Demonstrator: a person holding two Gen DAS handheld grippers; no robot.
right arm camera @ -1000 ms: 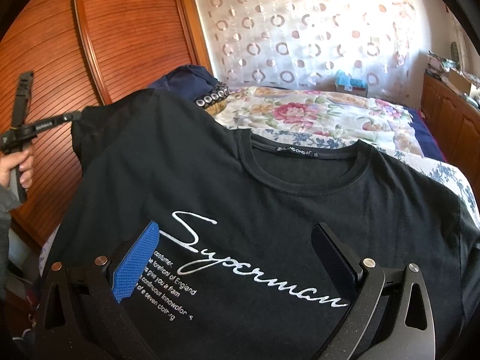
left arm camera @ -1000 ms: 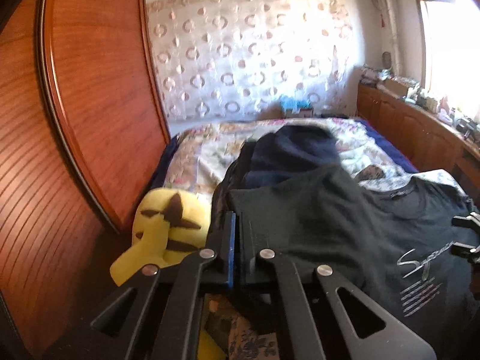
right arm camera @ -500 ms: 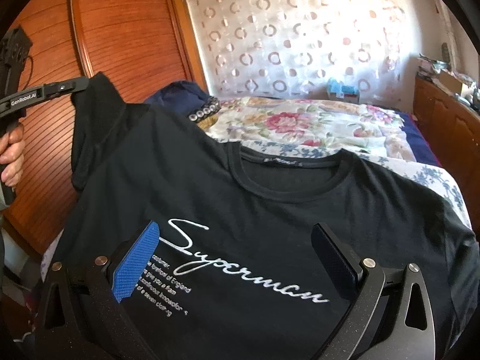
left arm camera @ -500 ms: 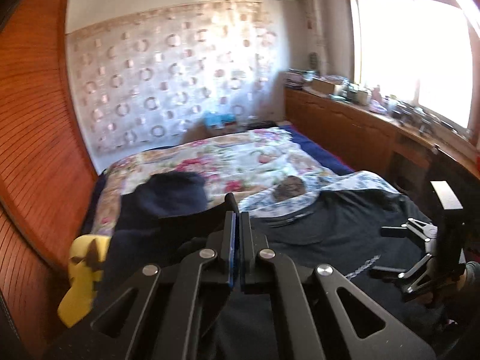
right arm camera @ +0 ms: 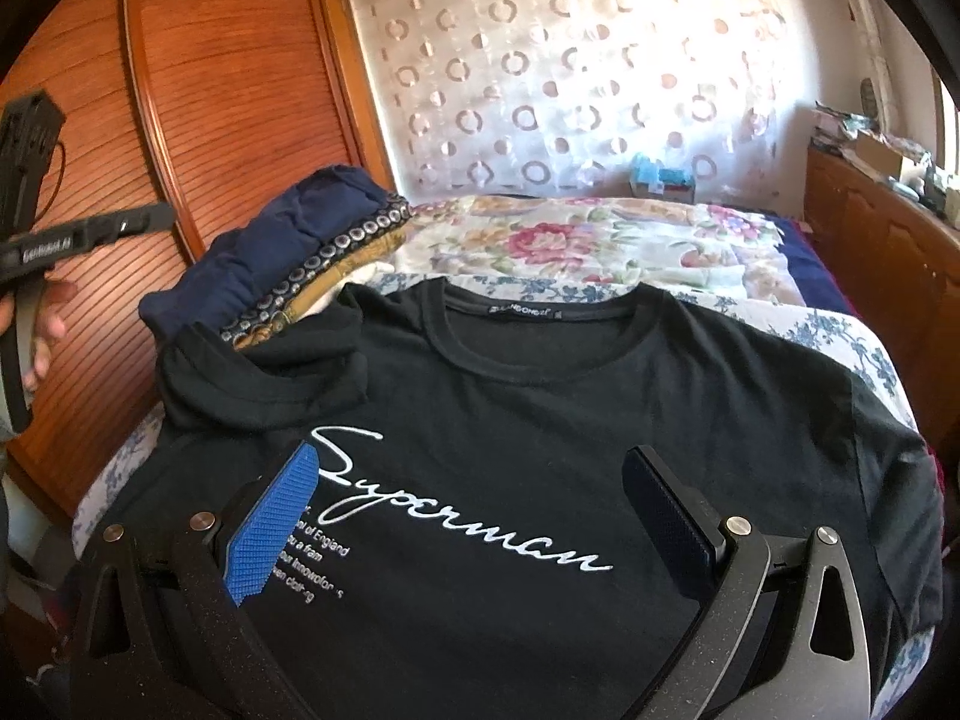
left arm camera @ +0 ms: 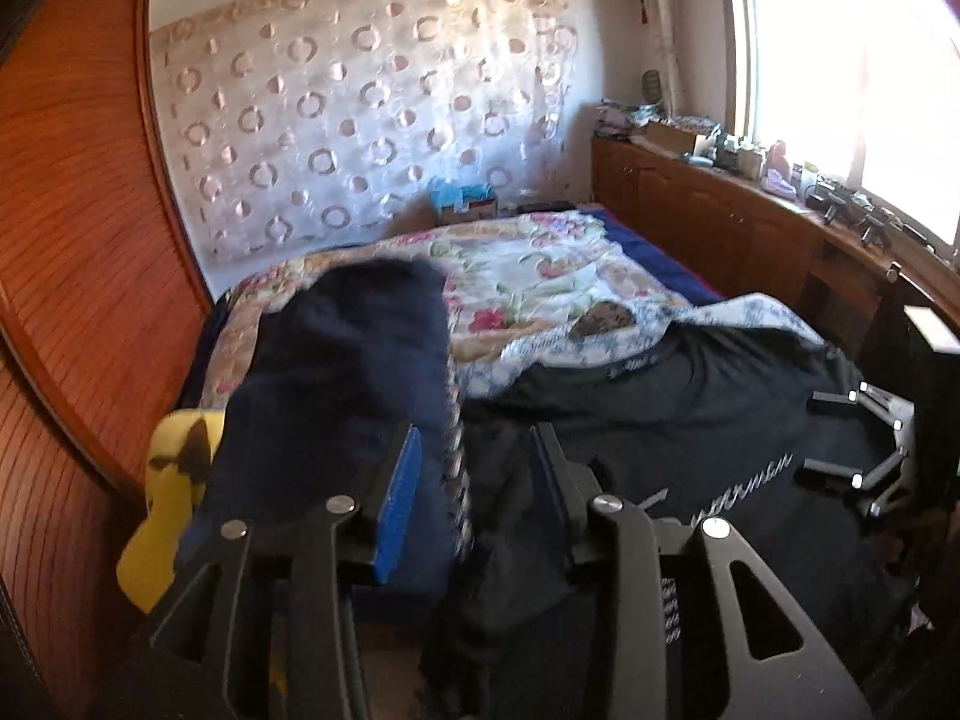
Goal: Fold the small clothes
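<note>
A black T-shirt (right arm camera: pixel 540 396) with white "Superman" script lies front up on the bed; the left wrist view shows it too (left arm camera: pixel 690 420). Its left sleeve (right arm camera: pixel 270 384) is folded inward onto the chest. My left gripper (left arm camera: pixel 477 444) hovers over the shirt's left edge. Its jaws are opening and its pads press on nothing. In the right wrist view the left gripper (right arm camera: pixel 90 234) is at the far left, apart from the sleeve, with a hand on its handle. My right gripper (right arm camera: pixel 471 468) is wide open just above the printed script, nothing between its fingers.
A navy pile of clothes (right arm camera: pixel 270 252) with a patterned band sits beside the shirt's shoulder. A yellow plush toy (left arm camera: pixel 174 480) lies at the bed's left edge against the wooden wardrobe (right arm camera: pixel 228 90). The floral bedspread (right arm camera: pixel 570 240) stretches behind. A wooden cabinet (left arm camera: pixel 720 222) runs along the right.
The left gripper carried the pinched sleeve up and inward, then parted its jaws; the sleeve has dropped folded onto the shirt. The right gripper stayed open over the print.
</note>
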